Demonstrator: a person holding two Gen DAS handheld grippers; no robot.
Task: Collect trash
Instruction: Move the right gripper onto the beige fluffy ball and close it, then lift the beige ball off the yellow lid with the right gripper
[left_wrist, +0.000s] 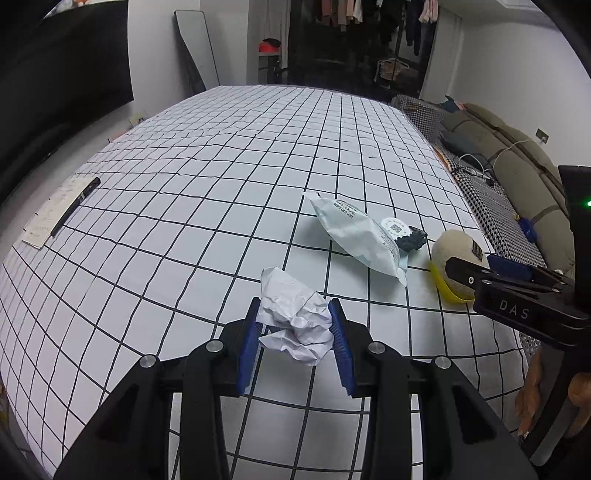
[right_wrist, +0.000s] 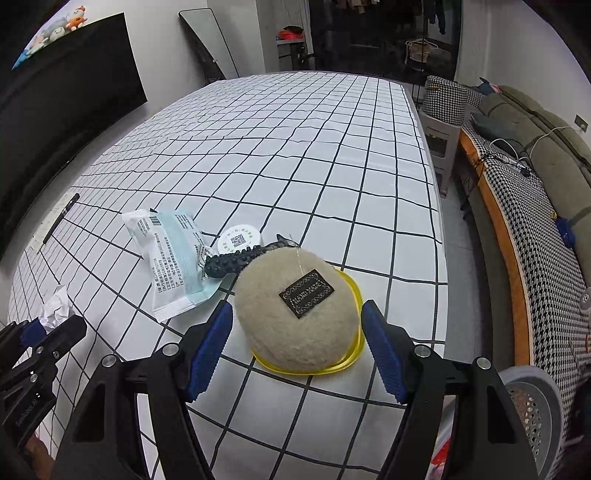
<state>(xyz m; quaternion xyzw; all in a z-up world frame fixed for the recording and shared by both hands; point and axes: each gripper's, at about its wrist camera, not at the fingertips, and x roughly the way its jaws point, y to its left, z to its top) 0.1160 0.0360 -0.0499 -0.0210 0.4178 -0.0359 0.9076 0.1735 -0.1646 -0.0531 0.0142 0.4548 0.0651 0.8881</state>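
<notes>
A crumpled ball of white paper (left_wrist: 295, 321) sits clamped between the blue pads of the left claw (left_wrist: 295, 332), which is closed on it just above a desk (left_wrist: 221, 166) draped in a white cloth with a black grid. Beyond the paper, farther along the desk, lies a pale blue-and-white snack wrapper (left_wrist: 354, 229), flat and empty-looking, with a round white lid (left_wrist: 395, 226) bearing a printed code resting against its far edge. A knobbly black object (left_wrist: 413, 240) lies touching the wrapper on the side away from the paper; what it is cannot be told.

Just past that black object stands a round beige felt item (right_wrist: 299, 314) with a dark label (right_wrist: 306, 291) on top, seated in a yellow ring (right_wrist: 351, 354). The right claw (right_wrist: 295, 343) brackets it with jaws spread wide, one blue pad on either side; a gap shows between the pads and the felt, so nothing is gripped. In the left wrist view the same claw reaches in from the right edge with its near finger in front of the felt item.

On the side of the desk well away from the wrapper, near its edge, a black pen (left_wrist: 75, 205) lies on a slip of paper (left_wrist: 51, 210). Off the desk beyond the felt item, a sofa (right_wrist: 535, 147) with a houndstooth cover runs along the wall, and a perforated grey bin (right_wrist: 532, 410) stands beside the right claw.
</notes>
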